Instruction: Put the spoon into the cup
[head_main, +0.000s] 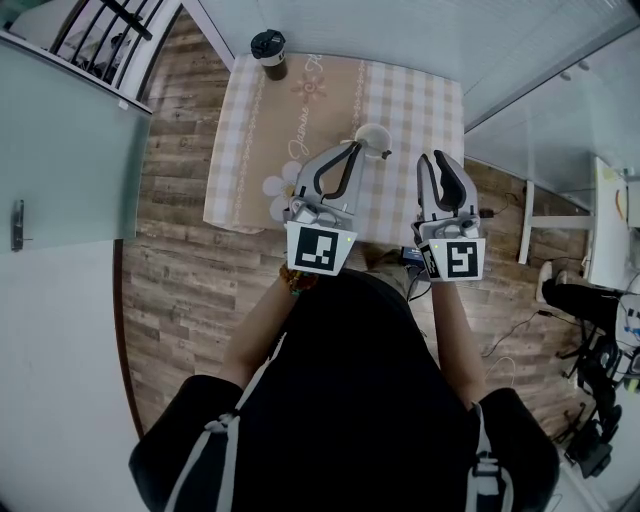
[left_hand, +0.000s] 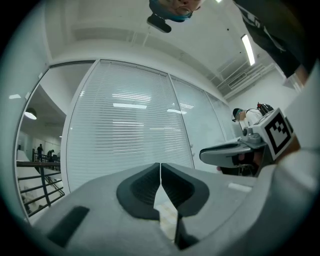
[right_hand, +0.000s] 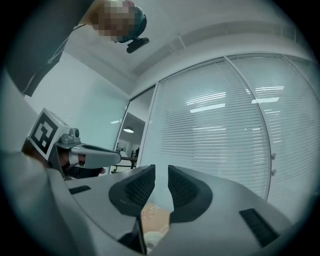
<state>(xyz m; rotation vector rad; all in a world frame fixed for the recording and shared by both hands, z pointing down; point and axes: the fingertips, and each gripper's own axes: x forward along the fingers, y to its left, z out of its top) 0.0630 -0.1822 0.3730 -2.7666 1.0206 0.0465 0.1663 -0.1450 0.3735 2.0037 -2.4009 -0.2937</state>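
Observation:
A white cup (head_main: 372, 135) stands on the checked tablecloth (head_main: 420, 95), near the middle of the table's near half. A short pale piece sticks out at its right rim; I cannot tell whether it is the spoon. My left gripper (head_main: 352, 147) is held high over the table's near edge with its tip beside the cup in the head view. Its jaws (left_hand: 160, 165) are shut with nothing in them. My right gripper (head_main: 440, 158) hovers to the right of the cup. A narrow gap shows between its pads (right_hand: 161, 171) and nothing is in it. Below that gap the white cup (right_hand: 154, 241) shows.
A dark lidded cup (head_main: 268, 50) stands at the table's far left corner. Frosted glass walls with blinds (left_hand: 130, 130) lie ahead of both grippers. Wooden floor (head_main: 175, 270) surrounds the small table, with a railing far left and cables and furniture at the right.

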